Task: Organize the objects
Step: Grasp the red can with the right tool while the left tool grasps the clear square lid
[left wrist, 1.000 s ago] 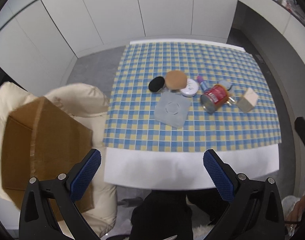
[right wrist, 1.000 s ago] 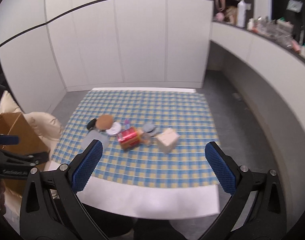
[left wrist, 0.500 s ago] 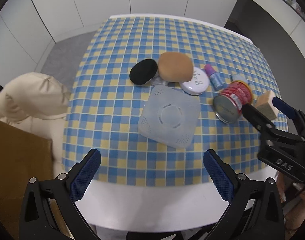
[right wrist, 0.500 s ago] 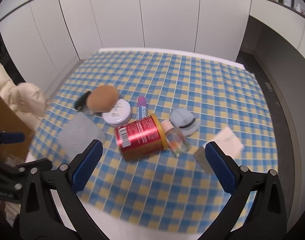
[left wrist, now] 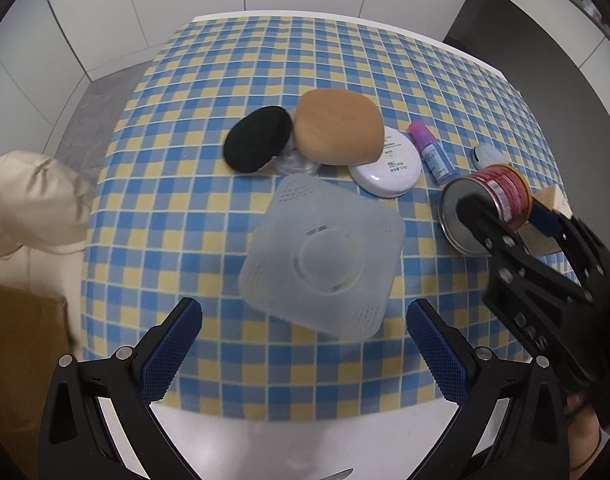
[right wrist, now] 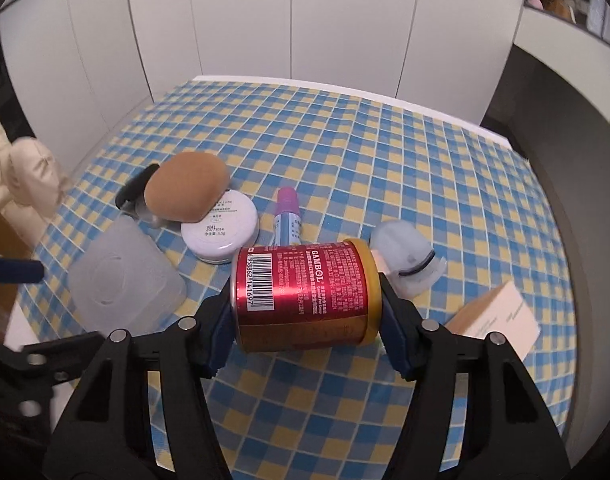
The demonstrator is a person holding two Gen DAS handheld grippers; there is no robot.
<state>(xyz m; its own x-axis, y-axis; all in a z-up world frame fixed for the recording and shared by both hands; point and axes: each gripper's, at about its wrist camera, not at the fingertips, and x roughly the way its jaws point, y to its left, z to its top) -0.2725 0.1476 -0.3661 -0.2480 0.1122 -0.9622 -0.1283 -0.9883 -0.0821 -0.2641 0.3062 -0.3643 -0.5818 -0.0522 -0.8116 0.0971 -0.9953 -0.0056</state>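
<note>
On the checked cloth (left wrist: 209, 80) the left gripper (left wrist: 303, 344) hangs with its jaws wide apart and empty, the frosted box (left wrist: 321, 256) lying on the cloth just beyond its tips. Past the box sit a black puff (left wrist: 257, 144), a tan puff (left wrist: 339, 128) leaning on a white compact (left wrist: 389, 168), and a small bottle (left wrist: 431, 152). To the right, the right gripper (right wrist: 305, 308) has just been closing on the red can (right wrist: 305, 294), which lies on its side: one pad presses each end of the can. A clear case (right wrist: 405, 256) and a carton (right wrist: 497, 320) lie right of the can.
</note>
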